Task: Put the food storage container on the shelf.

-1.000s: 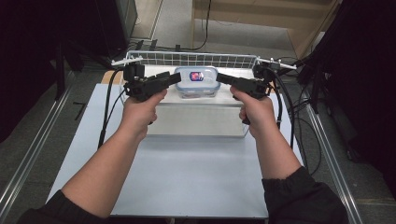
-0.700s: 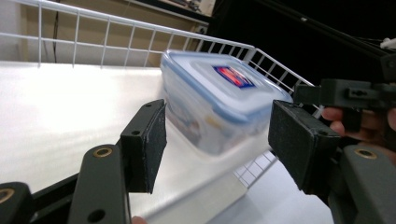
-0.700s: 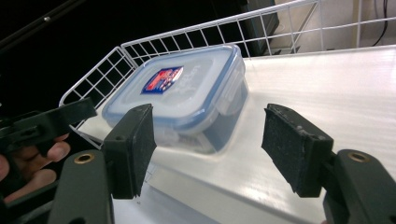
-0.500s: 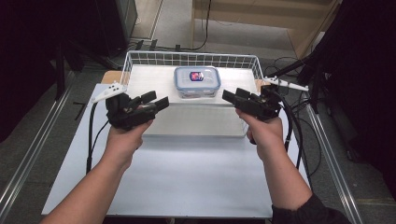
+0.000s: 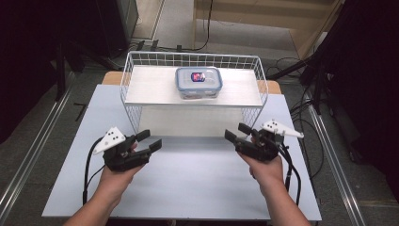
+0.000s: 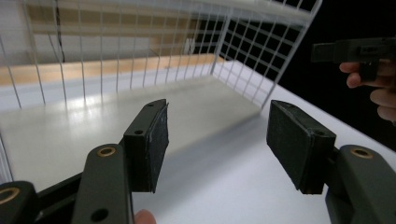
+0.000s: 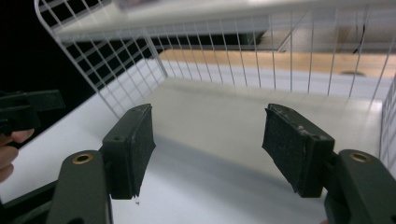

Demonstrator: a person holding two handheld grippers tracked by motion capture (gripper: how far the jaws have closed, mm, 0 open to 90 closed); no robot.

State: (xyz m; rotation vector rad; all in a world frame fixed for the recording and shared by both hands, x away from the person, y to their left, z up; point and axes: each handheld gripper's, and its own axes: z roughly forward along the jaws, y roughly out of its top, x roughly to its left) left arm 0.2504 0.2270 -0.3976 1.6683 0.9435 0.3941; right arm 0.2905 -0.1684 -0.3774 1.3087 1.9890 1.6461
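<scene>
Your left claw (image 5: 149,140) and right claw (image 5: 237,133) both hang low over the desk (image 5: 188,179), just in front of the wire rack (image 5: 136,113), one off each front corner. Both stand agape with nothing between the pads; the left jaws have just been opening a little, onto bare air. In the left gripper view the left claw (image 6: 215,140) looks under the rack's shelf, and in the right gripper view the right claw (image 7: 208,140) does the same from the other side.

The thing to handle is the lidded container (image 5: 198,83). It sits on top of the rack's shelf board, about midway along it and toward the back, well apart from both claws and above them.

It looks like a rigid clear plastic box with a snap-on lid, so expect it to be stiff and fairly light, though what it holds is hard to make out. The walls are probably smooth and slick against the pads, and the lid latches could pop if you squeeze on them. Take it across the two short ends, low on the body below the lid rim, one claw per side, and lift it level.
</scene>
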